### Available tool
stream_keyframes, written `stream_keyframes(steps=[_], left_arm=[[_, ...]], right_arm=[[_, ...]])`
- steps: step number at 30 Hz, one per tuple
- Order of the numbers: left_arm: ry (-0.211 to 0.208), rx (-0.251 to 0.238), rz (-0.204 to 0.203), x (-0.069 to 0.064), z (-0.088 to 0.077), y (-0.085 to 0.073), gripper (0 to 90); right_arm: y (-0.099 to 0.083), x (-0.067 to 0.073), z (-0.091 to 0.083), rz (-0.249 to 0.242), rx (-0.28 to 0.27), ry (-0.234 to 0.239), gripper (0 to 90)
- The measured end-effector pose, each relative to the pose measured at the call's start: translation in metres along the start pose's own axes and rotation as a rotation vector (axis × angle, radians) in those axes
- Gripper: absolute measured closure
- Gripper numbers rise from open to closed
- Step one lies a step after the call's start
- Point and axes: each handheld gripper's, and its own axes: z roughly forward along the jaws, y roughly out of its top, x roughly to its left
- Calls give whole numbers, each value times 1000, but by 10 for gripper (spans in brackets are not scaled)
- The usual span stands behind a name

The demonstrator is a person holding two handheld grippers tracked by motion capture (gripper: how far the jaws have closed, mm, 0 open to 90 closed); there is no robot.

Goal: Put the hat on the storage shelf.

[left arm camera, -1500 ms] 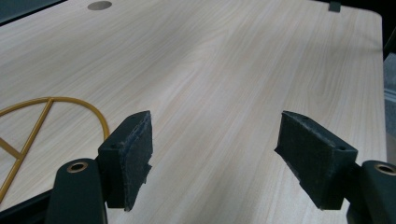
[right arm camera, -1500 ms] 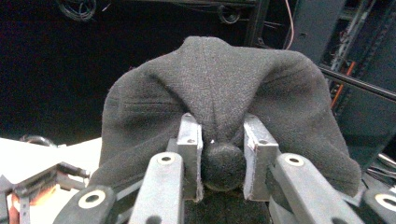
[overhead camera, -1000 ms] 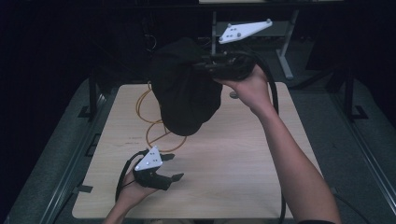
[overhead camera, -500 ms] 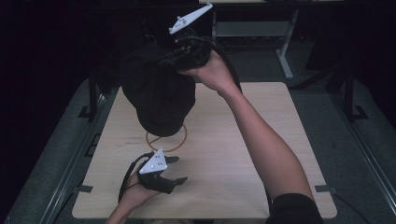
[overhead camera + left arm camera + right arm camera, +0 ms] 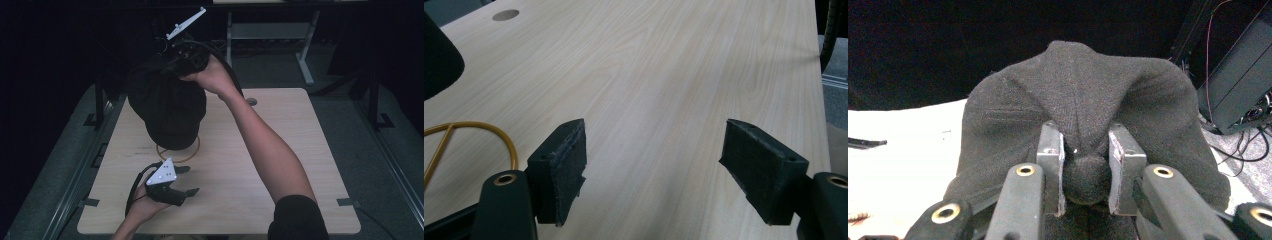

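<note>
Your right gripper is pinching a bunched fold of the black knit hat; it hangs limp & domed above the table. Your left gripper sits w/ jaws spread, nothing between.

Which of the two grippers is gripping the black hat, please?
The right gripper, raised over the table's far side, pinches the black hat; the left gripper rests open.

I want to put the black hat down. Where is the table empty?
The right side of the table, beyond the forearm, is bare up to its edge. The near strip beside the left gripper is free too. It is crowded at the left middle, where the black hat hangs over the orange ring.
</note>
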Motion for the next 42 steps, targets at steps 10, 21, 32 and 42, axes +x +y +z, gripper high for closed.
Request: stream_keyframes(steps=[10, 21, 32, 42], left_arm=[[-9, 2, 18, -3, 5, 2, 257], [-10, 12, 43, -7, 6, 3, 257], [-21, 21, 40, -10, 8, 4, 257], [-30, 13, 41, -13, 10, 3, 257]], right_arm=[[-1, -4, 20, 35, 10, 15, 719], [-2, -1, 47, 30, 44, 11, 706], [-11, 1, 66, 40, 81, 1, 575], [-21, -1, 43, 69, 20, -2, 448]])
